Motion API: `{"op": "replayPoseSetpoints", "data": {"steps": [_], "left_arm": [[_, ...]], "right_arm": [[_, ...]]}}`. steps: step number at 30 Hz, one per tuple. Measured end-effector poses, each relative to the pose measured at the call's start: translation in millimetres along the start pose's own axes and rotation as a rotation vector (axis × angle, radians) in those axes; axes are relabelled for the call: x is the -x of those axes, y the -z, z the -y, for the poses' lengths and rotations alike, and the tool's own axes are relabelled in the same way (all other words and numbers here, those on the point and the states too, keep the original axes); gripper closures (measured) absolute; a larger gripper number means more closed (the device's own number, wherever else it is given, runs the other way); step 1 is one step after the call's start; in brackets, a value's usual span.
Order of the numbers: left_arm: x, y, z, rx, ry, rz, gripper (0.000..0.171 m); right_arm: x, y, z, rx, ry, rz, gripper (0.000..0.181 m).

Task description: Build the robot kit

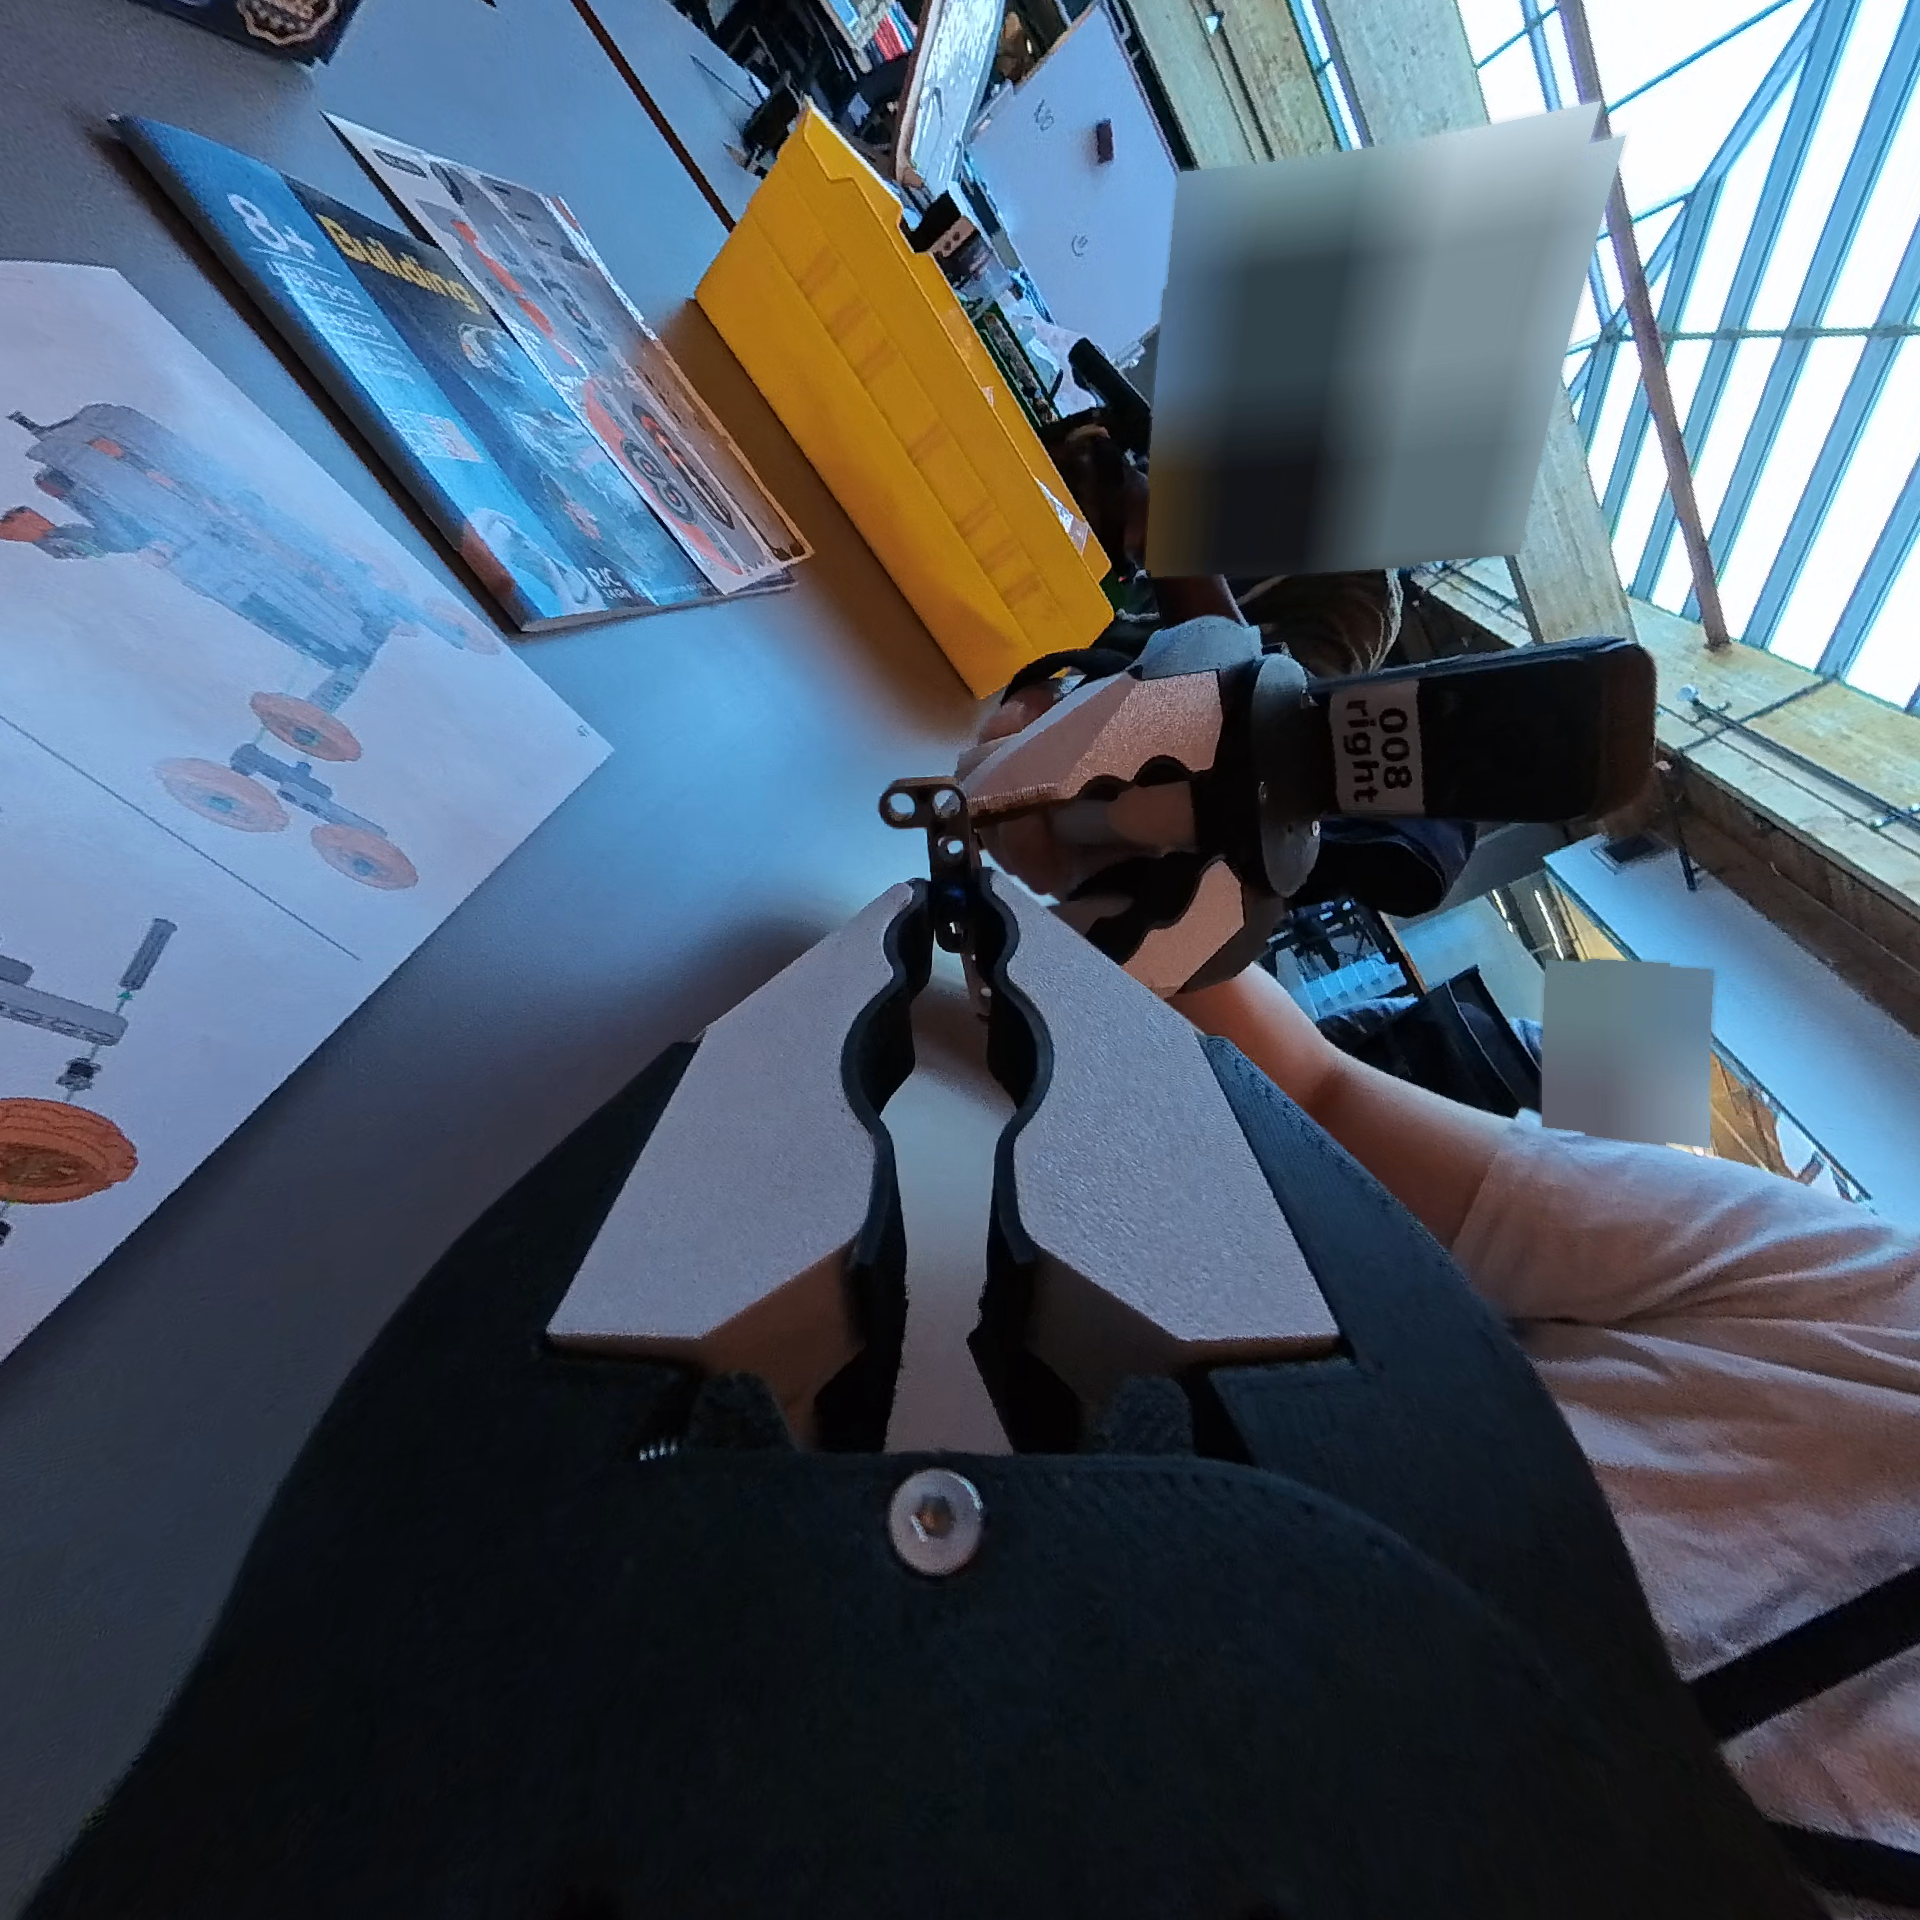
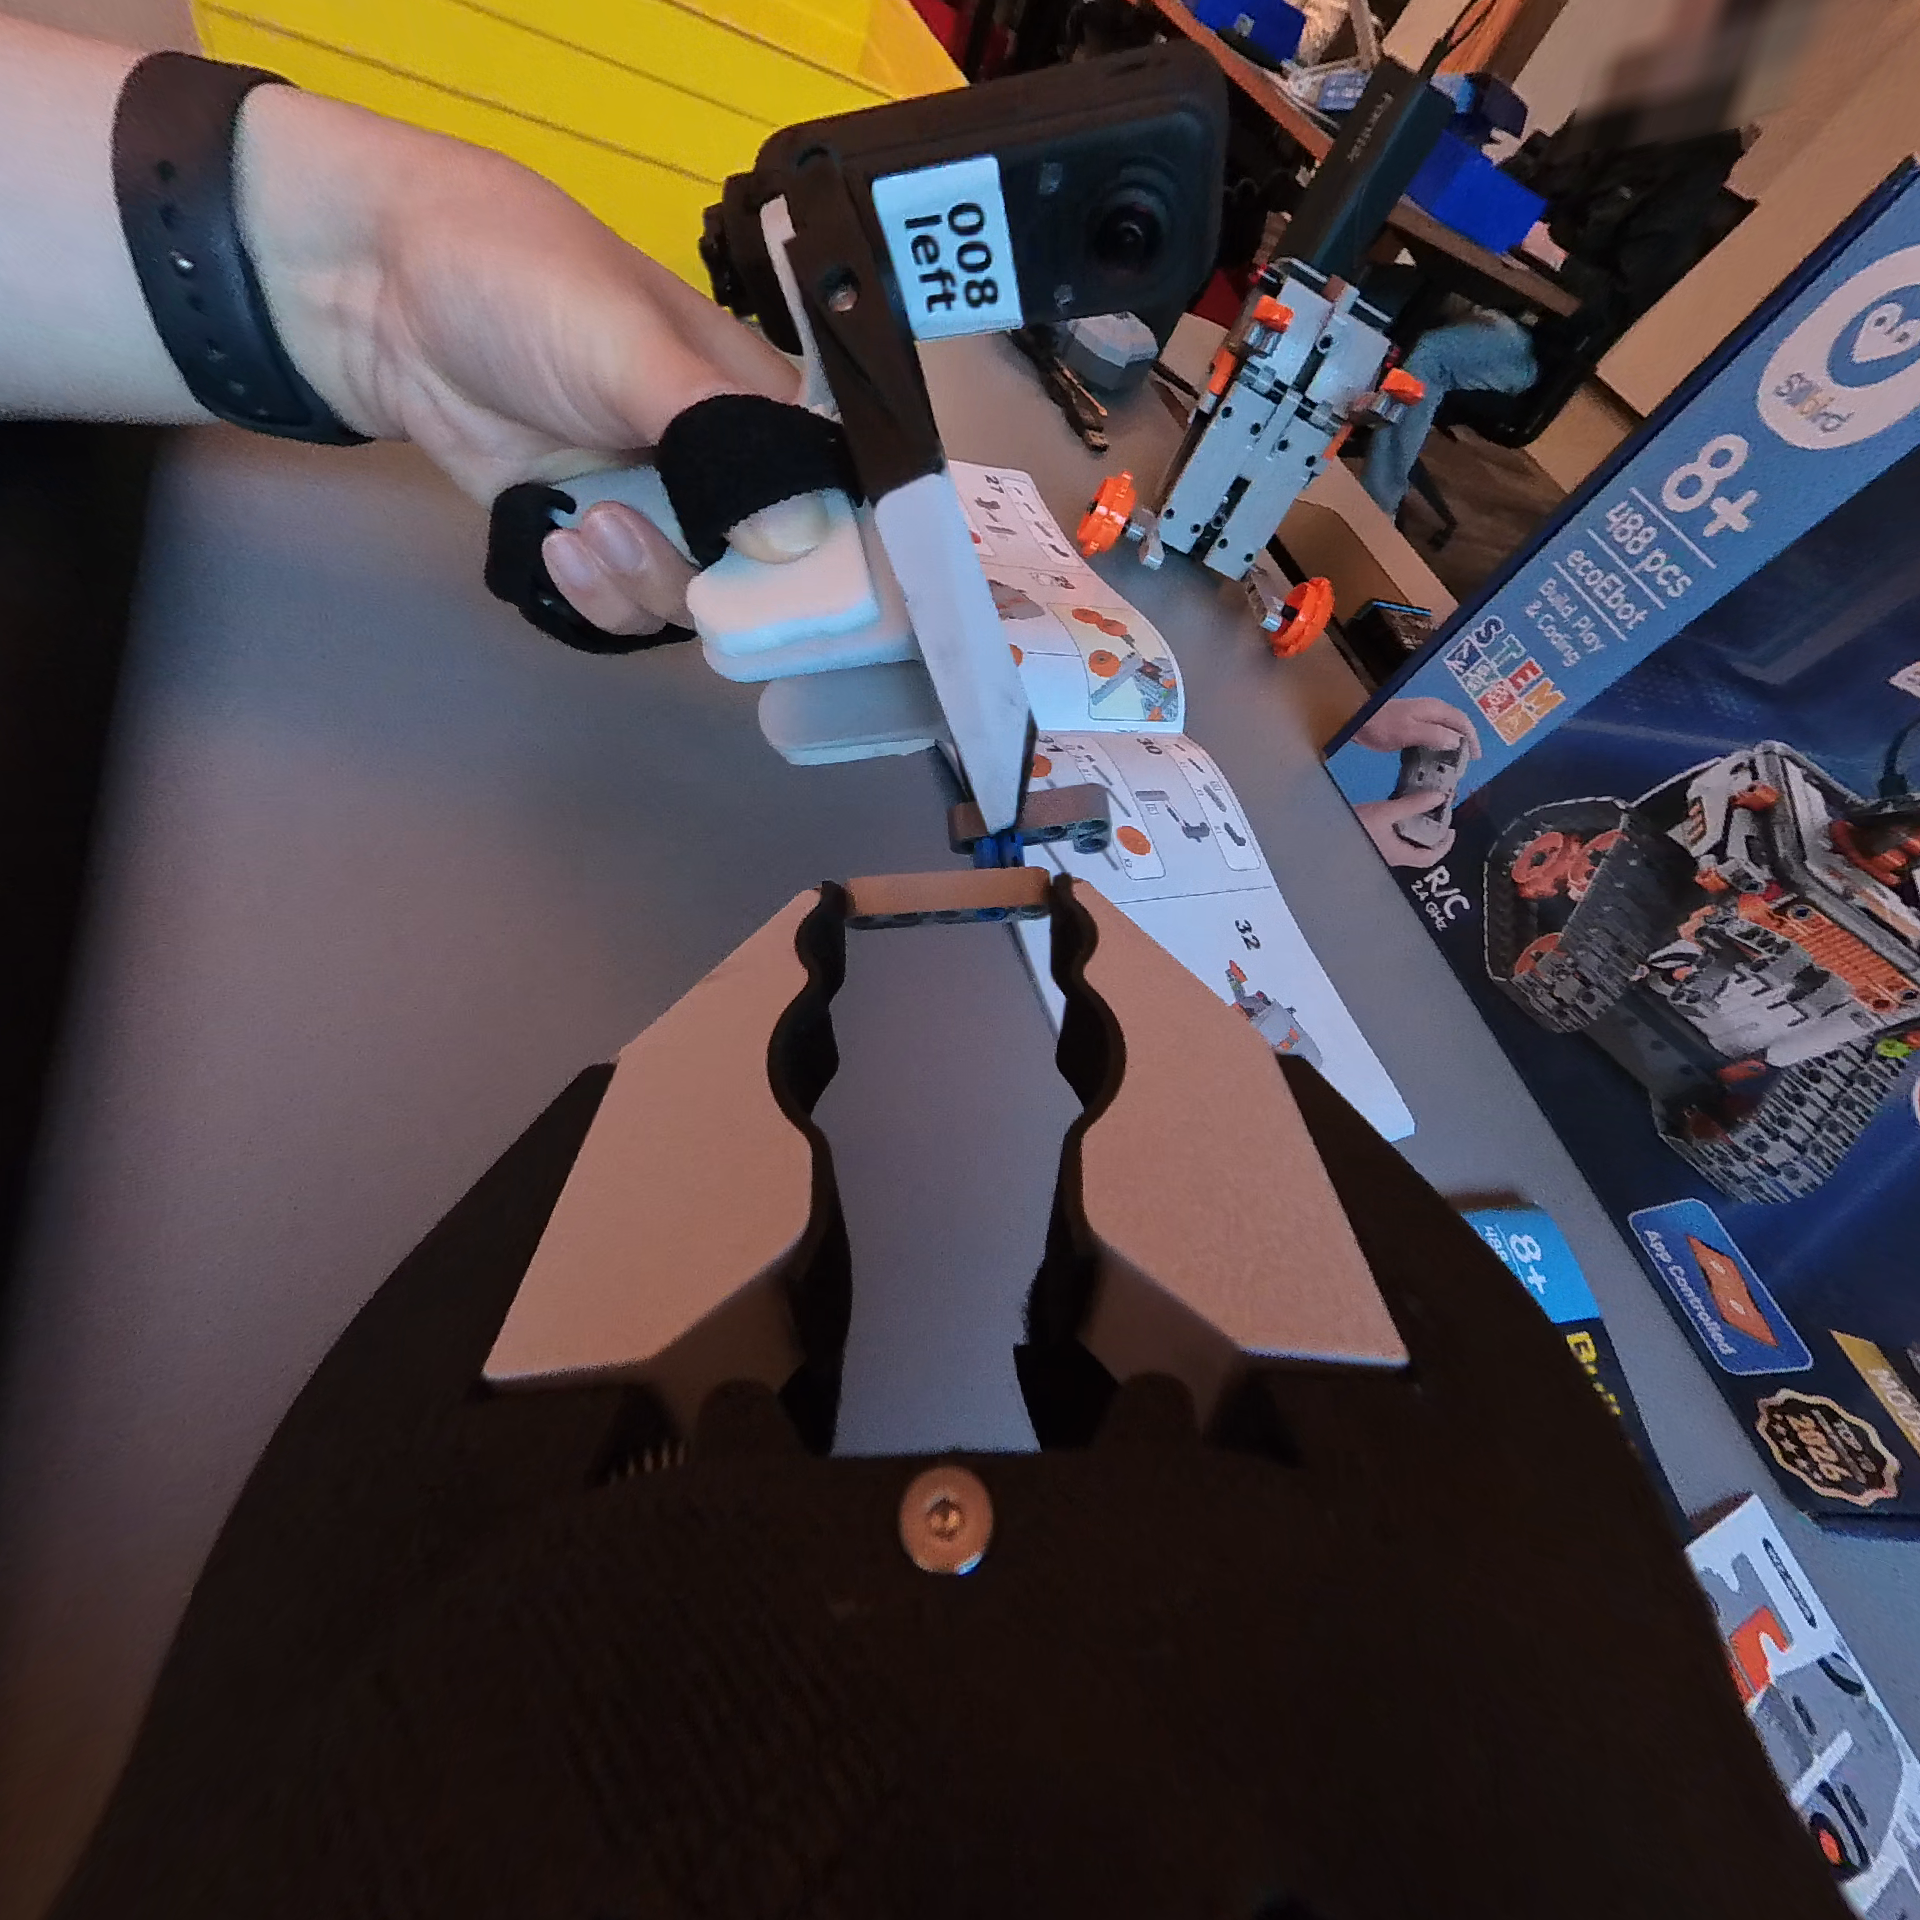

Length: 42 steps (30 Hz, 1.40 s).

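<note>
My left gripper is shut on a small dark beam assembly with a blue pin, held above the grey table. My right gripper is shut on a short grey beam that spans the gap between its fingertips. Just beyond it, the left gripper points down, pinching a second grey beam. A blue pin sits between the two beams. In the left wrist view the right gripper meets the beam assembly from the right. A hand with a black wristband holds the left gripper.
A yellow bin stands at the table's far side. An open instruction booklet, a printed building sheet and the blue kit box lie on the table. A partly built grey and orange model stands behind the booklet. Both grippers' tips are close together, under 4 cm apart.
</note>
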<state>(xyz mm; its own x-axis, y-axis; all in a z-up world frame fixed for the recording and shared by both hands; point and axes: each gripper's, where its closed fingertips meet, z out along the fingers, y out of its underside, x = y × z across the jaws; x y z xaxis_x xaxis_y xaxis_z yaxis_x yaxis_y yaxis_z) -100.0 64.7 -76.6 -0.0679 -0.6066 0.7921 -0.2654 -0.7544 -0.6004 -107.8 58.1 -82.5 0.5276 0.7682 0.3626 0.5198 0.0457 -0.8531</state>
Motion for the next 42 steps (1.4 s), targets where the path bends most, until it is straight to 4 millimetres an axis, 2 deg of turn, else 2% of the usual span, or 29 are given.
{"op": "replayPoseSetpoints", "data": {"steps": [14, 20, 23, 24, 26, 28, 31, 34, 36, 38, 41, 42], "left_arm": [[-1, -2, 11, -0.076, -0.007, -0.007, 0.167], [5, -3, 3, -0.019, -0.029, 0.033, 0.167], [8, -7, -6, 0.043, -0.063, 0.064, 0.167], [6, -11, -9, 0.058, -0.069, 0.052, 0.167], [4, -15, -10, 0.054, -0.053, 0.034, 0.167], [7, -13, -8, 0.034, -0.025, 0.031, 0.167], [19, -4, 0, -0.008, -0.009, 0.087, 0.167], [25, 1, 2, -0.025, 0.001, 0.118, 0.167], [24, 1, 0, -0.013, 0.006, 0.121, 0.167], [23, 0, -1, -0.009, 0.005, 0.119, 0.167], [27, 0, -3, 0.01, -0.013, 0.155, 0.167], [28, 0, -3, 0.013, -0.016, 0.163, 0.167]], "right_arm": [[-7, 0, 1, -0.044, -0.068, -0.013, 0.142], [-4, -1, -4, -0.023, -0.02, -0.001, 0.142], [4, 1, 9, -0.094, -0.036, 0.055, 0.143], [5, 2, 6, -0.064, -0.006, 0.064, 0.181], [-8, 8, 2, -0.039, 0.053, -0.006, 0.181], [-11, 16, 3, -0.064, -0.005, 0.019, 0.181], [-31, 22, -39, 0.083, -0.152, -0.012, 0.181], [-45, 26, -69, 0.16, -0.308, -0.022, 0.179], [-48, 38, -82, 0.244, -0.35, -0.039, 0.169], [-37, 64, -84, 0.283, -0.351, -0.013, 0.152], [-22, 126, -118, 0.456, -0.358, -0.043, 0.138], [-20, 145, -128, 0.488, -0.444, -0.073, 0.137]]}}
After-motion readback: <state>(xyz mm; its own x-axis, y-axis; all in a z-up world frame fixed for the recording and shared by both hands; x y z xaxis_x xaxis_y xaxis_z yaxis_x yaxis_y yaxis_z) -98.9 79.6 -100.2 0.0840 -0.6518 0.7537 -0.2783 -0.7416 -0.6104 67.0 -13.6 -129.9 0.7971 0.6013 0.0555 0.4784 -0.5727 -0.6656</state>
